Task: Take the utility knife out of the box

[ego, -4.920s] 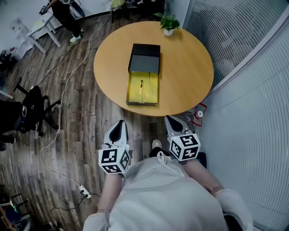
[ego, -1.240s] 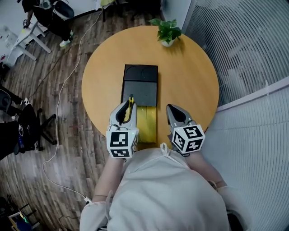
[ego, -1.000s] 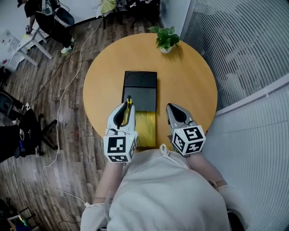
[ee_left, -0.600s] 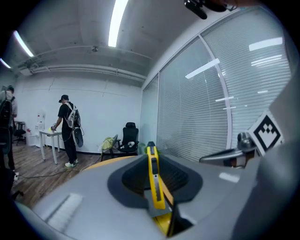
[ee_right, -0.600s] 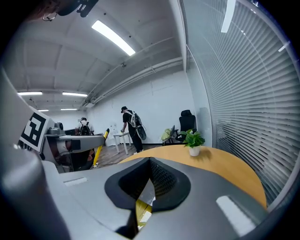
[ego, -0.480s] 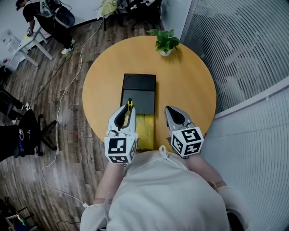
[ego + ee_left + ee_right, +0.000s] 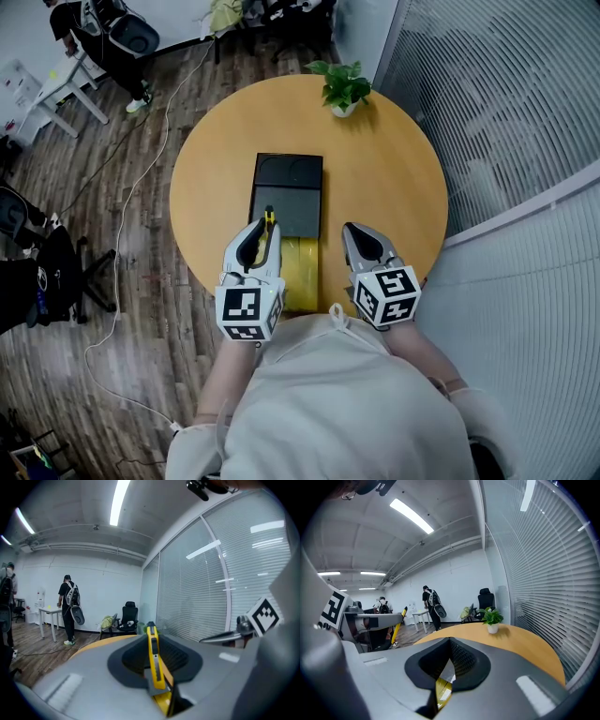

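In the head view my left gripper [image 7: 254, 229] is shut on the yellow utility knife [image 7: 269, 223], which sticks out past the fingertips above the box's left edge. The left gripper view shows the knife [image 7: 153, 660] clamped upright between the jaws. The box is a yellow tray [image 7: 305, 267] with a black lid [image 7: 289, 187] lying on its far end. My right gripper [image 7: 357, 233] hovers by the tray's right side, jaws together with nothing in them. From the right gripper view the knife [image 7: 398, 620] shows at the left.
The round wooden table [image 7: 384, 178] carries a potted plant [image 7: 344, 86] at its far edge. A slatted glass wall [image 7: 506, 112] runs along the right. A person [image 7: 103, 37] stands at the far left, and a black chair [image 7: 52, 258] and a floor cable [image 7: 122, 234] lie left.
Several seconds ago the knife lay in the yellow tray and both grippers hung short of the table; now the left gripper holds it. Over the last second both grippers have kept still.
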